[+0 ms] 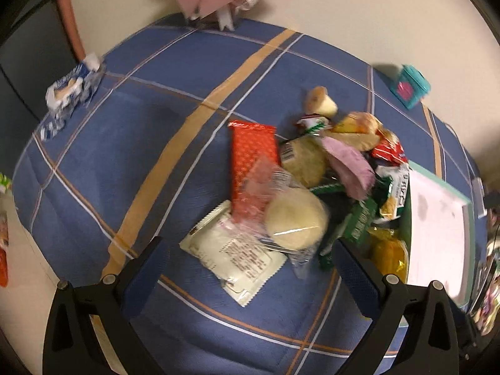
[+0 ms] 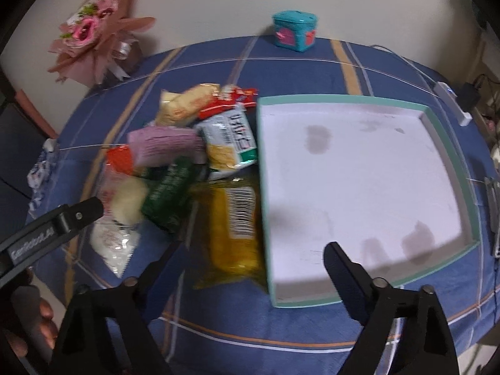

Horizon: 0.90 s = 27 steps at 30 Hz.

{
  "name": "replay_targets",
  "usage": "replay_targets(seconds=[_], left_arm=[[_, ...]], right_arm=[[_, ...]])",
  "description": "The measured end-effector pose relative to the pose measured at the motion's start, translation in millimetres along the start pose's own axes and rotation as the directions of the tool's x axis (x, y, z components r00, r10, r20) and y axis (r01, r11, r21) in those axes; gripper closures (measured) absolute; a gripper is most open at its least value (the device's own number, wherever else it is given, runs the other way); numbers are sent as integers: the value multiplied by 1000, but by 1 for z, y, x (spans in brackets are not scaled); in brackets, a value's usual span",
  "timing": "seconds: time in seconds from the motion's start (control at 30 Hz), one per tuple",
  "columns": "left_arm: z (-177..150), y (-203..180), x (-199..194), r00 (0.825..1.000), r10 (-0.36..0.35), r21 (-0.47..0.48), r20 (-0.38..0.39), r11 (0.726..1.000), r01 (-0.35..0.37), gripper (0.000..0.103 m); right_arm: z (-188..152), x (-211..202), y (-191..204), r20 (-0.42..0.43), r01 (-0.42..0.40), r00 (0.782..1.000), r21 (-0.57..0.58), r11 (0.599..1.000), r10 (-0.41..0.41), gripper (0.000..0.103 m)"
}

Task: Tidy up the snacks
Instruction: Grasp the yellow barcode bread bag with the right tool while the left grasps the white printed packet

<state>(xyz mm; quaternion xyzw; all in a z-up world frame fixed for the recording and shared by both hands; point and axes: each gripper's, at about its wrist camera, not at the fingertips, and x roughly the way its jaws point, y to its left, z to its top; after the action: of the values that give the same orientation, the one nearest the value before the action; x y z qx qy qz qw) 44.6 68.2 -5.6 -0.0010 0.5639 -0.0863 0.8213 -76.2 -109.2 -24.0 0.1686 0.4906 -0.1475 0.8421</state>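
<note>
Currently, both claws are wide apart and hold nothing. The left claw [image 1: 247, 250] hovers over the near edge of the snack pile [image 1: 312, 181], its jaws straddling a white sachet [image 1: 232, 254] and a round pale bun in clear wrap [image 1: 295, 220]. The right claw [image 2: 247, 256] hovers at the near left corner of the empty teal-rimmed tray [image 2: 443, 168], above a yellow packet [image 2: 234, 234] that lies against the tray's left wall. All snacks lie heaped on the blue plaid counter [image 1: 125, 156], left of the tray; none is in it.

Probable faults:

- Multiple pick. The bun's wrapper overlaps the sachet and a red packet [image 1: 253, 156]. Closing the left claw where these layers overlap is likely to lift two items, or drag one.
- Slip. The film wrappers look slick and slack; a pinch on loose film alone may let the contents drop.
- Crushing. The bun appears soft; a full squeeze across its body may deform it.
- Pile collapse. A purple packet [image 2: 162, 147] and a green packet [image 2: 170, 193] rest on others; pulling a lower item may scatter them.
- Collision. Both claws work close together near the same pile, and the right one may also knock the tray wall
</note>
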Motion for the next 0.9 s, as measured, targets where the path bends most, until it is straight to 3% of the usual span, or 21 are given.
replay_targets(seconds=[0.13,0.47,0.9], left_arm=[[1,10,8,999,-7,-26,-35,1000,6,0],[-1,22,47,985,-12,-76,-174,997,-1,1],[-5,28,79,973,-20,-128,-230,992,-10,22]], right_arm=[[0,2,15,-5,-56,998,-30,998,56,34],[1,35,29,-89,-32,996,-46,998,28,57],[-3,56,26,-134,-22,991,-37,999,17,58]])
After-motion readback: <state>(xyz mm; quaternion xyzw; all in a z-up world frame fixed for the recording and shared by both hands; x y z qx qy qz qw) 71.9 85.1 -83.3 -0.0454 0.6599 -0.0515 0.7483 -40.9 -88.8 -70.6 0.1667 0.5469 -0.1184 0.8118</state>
